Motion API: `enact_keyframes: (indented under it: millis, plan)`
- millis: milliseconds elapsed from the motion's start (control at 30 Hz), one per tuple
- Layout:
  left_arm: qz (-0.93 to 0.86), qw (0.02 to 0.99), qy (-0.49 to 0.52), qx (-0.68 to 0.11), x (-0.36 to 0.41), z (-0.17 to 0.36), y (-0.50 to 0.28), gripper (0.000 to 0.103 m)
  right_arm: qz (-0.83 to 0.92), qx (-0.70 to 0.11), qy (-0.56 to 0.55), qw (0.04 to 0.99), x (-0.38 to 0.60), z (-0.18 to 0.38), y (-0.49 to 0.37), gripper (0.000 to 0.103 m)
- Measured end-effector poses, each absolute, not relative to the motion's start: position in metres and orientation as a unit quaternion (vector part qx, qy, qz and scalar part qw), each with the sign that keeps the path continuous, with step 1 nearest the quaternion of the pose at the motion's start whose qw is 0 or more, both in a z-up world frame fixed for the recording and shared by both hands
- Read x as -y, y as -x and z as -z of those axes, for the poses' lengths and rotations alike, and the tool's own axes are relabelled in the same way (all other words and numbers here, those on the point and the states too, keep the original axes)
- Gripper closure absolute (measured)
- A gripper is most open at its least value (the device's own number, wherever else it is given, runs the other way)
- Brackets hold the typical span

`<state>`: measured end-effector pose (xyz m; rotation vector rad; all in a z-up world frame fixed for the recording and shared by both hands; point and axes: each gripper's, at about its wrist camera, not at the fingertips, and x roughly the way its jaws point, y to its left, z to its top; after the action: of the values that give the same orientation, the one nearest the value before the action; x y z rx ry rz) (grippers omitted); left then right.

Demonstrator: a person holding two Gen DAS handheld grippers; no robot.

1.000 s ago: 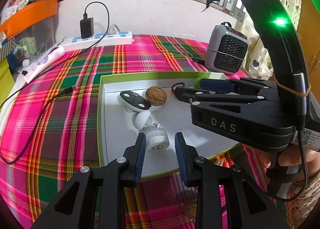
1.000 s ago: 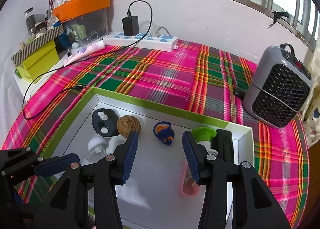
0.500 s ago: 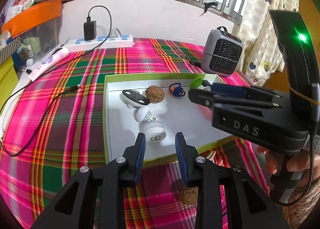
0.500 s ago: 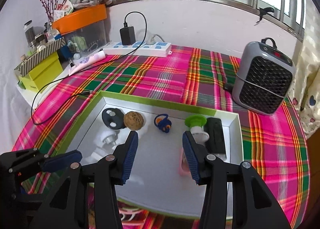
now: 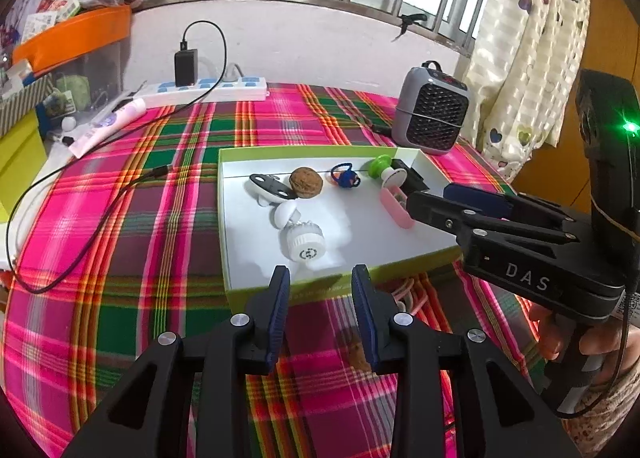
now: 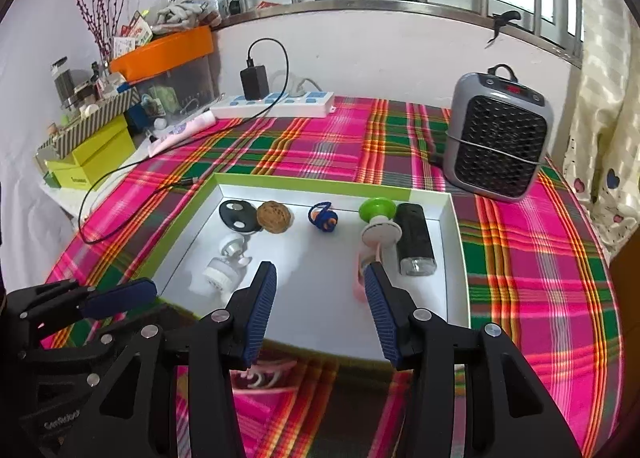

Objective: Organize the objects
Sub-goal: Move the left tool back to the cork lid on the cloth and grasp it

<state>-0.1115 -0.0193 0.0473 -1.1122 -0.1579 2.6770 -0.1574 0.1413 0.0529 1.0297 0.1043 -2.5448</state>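
Tablecloth (image 6: 304, 153) pink-green plaid; tray (image 6: 320, 182) white, lime rim; heater (image 6: 498, 137) grey-black; walnut (image 6: 274, 217) brown.

Pink obj (image 6: 359, 278) partly hidden behind right gripper (image 6: 320, 290) finger; type unclear.

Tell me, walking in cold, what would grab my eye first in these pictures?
Probably the loud pink-and-green plaid cloth covering the table, with a shallow white tray edged in lime green lying in its middle. Along the tray's far side sits a row of small things: a walnut, a blue ring toy and a black box. A grey heater stands behind the tray's right corner.
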Motion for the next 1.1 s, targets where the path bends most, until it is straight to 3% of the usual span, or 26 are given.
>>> enact_keyframes:
  millis: [767,1100]
  plan:
    - [-0.896,0.158,0.411,0.056,0.006,-0.027,0.089,0.058,0.907,-0.027,-0.374,0.189,-0.157,-0.037,0.121,0.055]
    - [-0.888,0.164,0.427,0.051,-0.005,-0.015,0.093,0.058,0.908,-0.018,-0.378,0.181,-0.165,-0.034,0.117,0.055]
